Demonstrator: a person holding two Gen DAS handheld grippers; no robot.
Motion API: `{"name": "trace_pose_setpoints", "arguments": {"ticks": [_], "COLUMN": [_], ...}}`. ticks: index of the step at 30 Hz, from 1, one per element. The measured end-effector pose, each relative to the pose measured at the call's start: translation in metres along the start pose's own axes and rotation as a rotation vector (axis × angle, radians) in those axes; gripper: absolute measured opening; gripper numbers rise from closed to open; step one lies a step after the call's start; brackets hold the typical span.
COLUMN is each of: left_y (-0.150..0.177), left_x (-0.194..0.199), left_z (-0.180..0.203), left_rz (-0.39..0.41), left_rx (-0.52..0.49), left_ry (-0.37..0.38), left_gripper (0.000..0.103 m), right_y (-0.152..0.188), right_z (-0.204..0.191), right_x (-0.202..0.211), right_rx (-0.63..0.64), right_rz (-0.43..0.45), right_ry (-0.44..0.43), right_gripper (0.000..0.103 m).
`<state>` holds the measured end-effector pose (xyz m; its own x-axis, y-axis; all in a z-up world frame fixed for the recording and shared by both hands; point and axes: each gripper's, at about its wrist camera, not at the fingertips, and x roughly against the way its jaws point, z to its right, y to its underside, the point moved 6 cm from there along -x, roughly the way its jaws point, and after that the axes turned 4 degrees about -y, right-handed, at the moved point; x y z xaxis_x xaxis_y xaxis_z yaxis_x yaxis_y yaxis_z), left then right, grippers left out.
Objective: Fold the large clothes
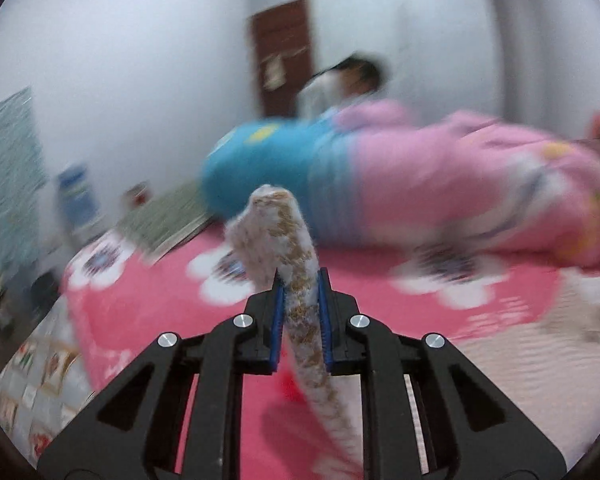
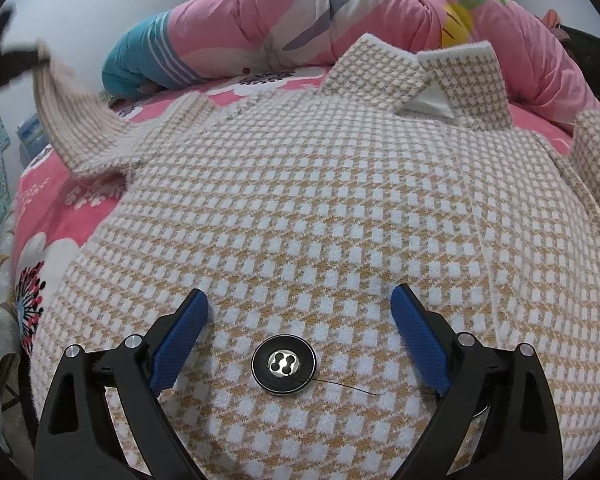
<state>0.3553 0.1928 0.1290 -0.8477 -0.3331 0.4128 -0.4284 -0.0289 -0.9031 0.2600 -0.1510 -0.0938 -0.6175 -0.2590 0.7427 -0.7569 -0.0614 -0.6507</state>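
In the left wrist view, the left gripper point(image 1: 301, 300) is clenched on a narrow strip of the checked jacket point(image 1: 296, 280), most likely its sleeve; the cloth stands up between the 2 blue pads and trails down below them. The picture is smeared. Behind lie a pink bedsheet point(image 1: 148, 312) and a rolled pink and blue quilt point(image 1: 400, 184), with a person beyond it.

In the right wrist view, the right gripper point(image 2: 300, 320) hangs released, its 2 blue pads spread wide just above the jacket's body, which lies flat on the bed with its collar point(image 2: 420, 76) toward the quilt. A black button point(image 2: 284, 364) sits between the pads, a loose thread trailing from it. At the upper left the sleeve point(image 2: 72, 112) is lifted off the bed by the left gripper.

My judgement: nothing pins the jacket, so a strong pull on the sleeve could drag the whole body askew. The thin pinch may also slip, and the open pads could snag the thread if they press down there.
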Motion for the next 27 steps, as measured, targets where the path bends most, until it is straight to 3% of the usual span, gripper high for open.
{"name": "trace_pose_setpoints", "arguments": {"ticks": [5, 9, 14, 20, 22, 25, 27], "left_y": [-0.009, 0.021, 0.104, 0.202, 0.219, 0.223, 0.223], "left_x": [0.087, 0.121, 0.121, 0.083, 0.081, 0.089, 0.098], "left_z": [0.096, 0.17, 0.236, 0.254, 0.252, 0.249, 0.245], "left_rz": [0.075, 0.019, -0.122, -0.338, -0.375, -0.389, -0.396], "left_rx": [-0.1, -0.157, -0.241, -0.265, -0.276, -0.259, -0.246], "left_ry": [0.254, 0.43, 0.517, 0.509, 0.515, 0.554, 0.594], "left_gripper": [0.014, 0.014, 0.014, 0.019, 0.027, 0.067, 0.071], "right_y": [-0.002, 0.002, 0.025, 0.055, 0.062, 0.067, 0.07], "right_z": [0.008, 0.021, 0.038, 0.056, 0.06, 0.063, 0.063], "right_x": [0.01, 0.032, 0.074, 0.09, 0.091, 0.09, 0.089], "right_rx": [-0.083, -0.179, -0.253, -0.306, -0.323, -0.34, -0.347], "right_rz": [0.009, 0.011, 0.033, -0.026, -0.032, -0.023, -0.022], "right_ry": [-0.076, -0.11, -0.151, -0.184, -0.202, -0.227, -0.229], "right_gripper": [0.09, 0.09, 0.09, 0.09, 0.09, 0.09, 0.091]}}
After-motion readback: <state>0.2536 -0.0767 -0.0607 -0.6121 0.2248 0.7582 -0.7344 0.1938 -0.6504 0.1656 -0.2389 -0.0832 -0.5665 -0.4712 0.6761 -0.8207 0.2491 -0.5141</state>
